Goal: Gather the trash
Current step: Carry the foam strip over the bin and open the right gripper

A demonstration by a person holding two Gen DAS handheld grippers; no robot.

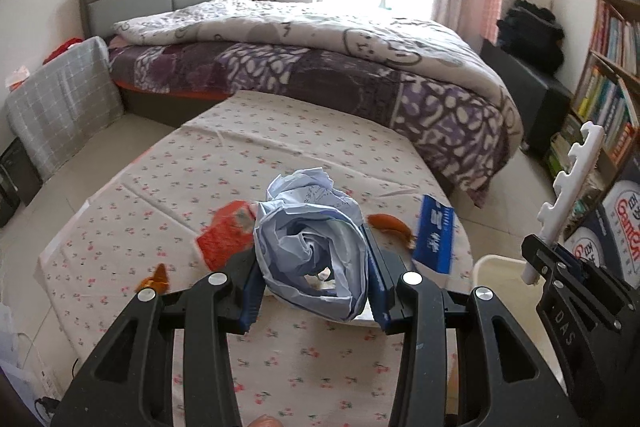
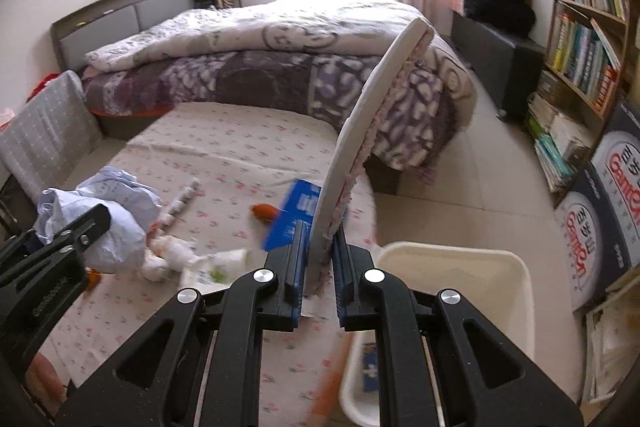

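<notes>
Left claw (image 1: 316,283) clamped around crumpled paper (image 1: 312,247); right claw (image 2: 320,267) pinched nearly closed on a flat white foam piece (image 2: 360,131) (upright), both angled downward over the bench (image 1: 280,131).

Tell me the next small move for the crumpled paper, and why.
Probably carry it right to the white bin and release there: the left gripper is shut on the crumpled paper, lifted off the table, and the bin stands open beside it.
</notes>
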